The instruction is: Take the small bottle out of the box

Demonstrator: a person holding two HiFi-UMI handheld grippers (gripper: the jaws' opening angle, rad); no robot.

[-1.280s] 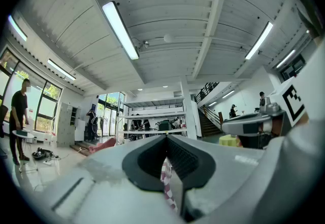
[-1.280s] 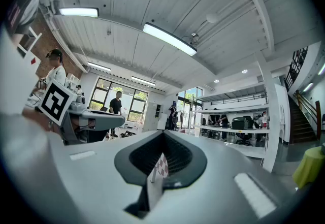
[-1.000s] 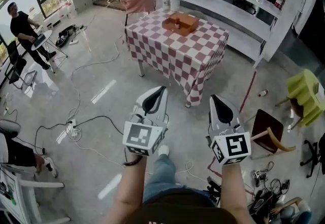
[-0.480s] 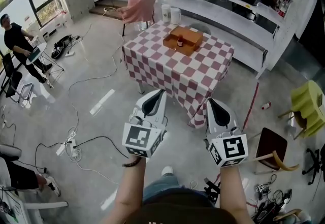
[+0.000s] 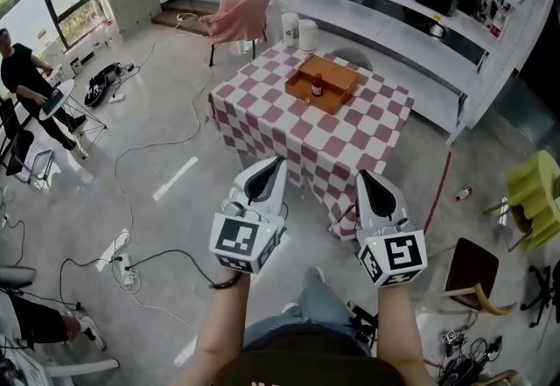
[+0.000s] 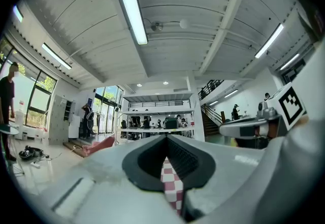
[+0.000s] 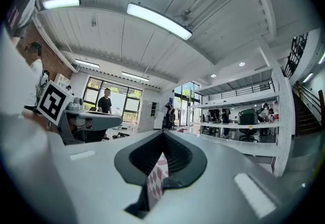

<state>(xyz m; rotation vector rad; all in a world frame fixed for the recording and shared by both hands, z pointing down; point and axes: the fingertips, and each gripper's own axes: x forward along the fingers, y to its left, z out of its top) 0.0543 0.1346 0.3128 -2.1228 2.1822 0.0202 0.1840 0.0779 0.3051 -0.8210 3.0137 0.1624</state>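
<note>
An open brown cardboard box (image 5: 336, 77) lies on a table with a red-and-white checked cloth (image 5: 289, 126), far ahead of me. Inside it stands a small dark bottle with a red cap (image 5: 318, 87). In the head view my left gripper (image 5: 274, 164) and right gripper (image 5: 366, 176) are held side by side, pointing toward the table from well short of it. Both are shut with nothing between the jaws. A strip of the checked cloth shows past the closed left gripper (image 6: 166, 136) and past the right gripper (image 7: 163, 133) in their own views.
Two white tubs (image 5: 298, 28) stand at the table's far corner, with a pink-draped chair (image 5: 241, 12) behind. Long white shelves (image 5: 411, 25) run at the back right. Cables (image 5: 131, 244) trail over the floor on the left, near a person (image 5: 22, 82). Chairs (image 5: 472, 275) stand on the right.
The table and box have come closer and lower in the head view as I walk toward them. Both grippers keep their pose and stay shut.
</note>
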